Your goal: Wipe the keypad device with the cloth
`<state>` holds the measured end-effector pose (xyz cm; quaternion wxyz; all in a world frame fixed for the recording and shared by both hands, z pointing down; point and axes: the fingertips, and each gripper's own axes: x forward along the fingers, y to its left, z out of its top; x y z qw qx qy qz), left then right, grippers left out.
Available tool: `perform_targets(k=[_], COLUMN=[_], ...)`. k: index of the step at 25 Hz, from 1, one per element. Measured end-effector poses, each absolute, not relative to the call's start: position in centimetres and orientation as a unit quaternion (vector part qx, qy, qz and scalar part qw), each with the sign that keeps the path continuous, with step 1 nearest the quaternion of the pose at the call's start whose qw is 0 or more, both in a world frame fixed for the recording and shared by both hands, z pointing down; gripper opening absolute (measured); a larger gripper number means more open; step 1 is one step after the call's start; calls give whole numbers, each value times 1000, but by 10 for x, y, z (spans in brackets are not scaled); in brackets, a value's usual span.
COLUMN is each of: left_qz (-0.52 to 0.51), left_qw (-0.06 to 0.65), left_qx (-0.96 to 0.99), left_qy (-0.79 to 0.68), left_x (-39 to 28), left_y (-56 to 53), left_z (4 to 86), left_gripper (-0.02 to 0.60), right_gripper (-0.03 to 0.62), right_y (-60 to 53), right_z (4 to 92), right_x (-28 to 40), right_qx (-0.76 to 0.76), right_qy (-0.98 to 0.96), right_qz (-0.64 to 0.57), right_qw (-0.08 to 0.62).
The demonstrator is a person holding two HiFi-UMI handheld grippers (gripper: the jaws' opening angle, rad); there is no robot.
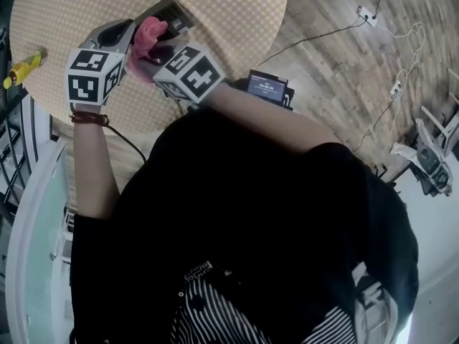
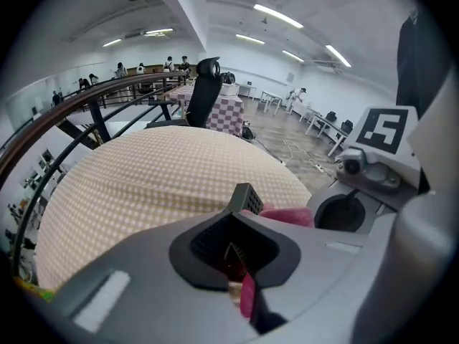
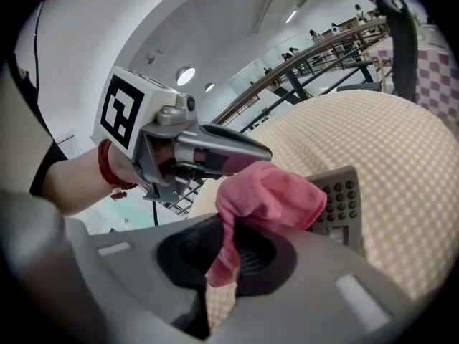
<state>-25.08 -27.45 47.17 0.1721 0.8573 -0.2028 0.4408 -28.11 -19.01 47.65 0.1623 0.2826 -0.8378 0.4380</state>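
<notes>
right tool [image 3: 231, 260] is pinching a hanging corner of the pink cloth [image 3: 269, 196] — jaws pressed together on it. the cloth is bunching against the near end of the keypad device [image 3: 343, 201], touching it beside the buttons. left tool [image 2: 233, 253] is closing on the keypad device's covered end and holding it tilted over the counter [image 3: 401, 156] — a round top wearing a cream checked cover. a yellow object [image 1: 25, 67] is lying at the counter's left edge, well apart.
</notes>
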Motion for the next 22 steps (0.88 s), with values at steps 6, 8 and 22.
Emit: perform_targets(k=[6, 8, 22], left_qz=[483, 485, 483], left_qw=[152, 155, 126], left_qx=[840, 839, 843], left_qy=[-195, -193, -199], left_x=[-254, -253, -244], left_y=[-273, -274, -276], left_z=[496, 500, 504], left_gripper=[6, 6, 6], right_gripper=[44, 44, 44], right_y=[-198, -200, -216], right_z=[492, 499, 505], right_x=[-272, -274, -305], right_qx=[287, 285, 281], right_qy=[-829, -823, -823], right_qz=[448, 460, 456], right_qw=[170, 171, 191])
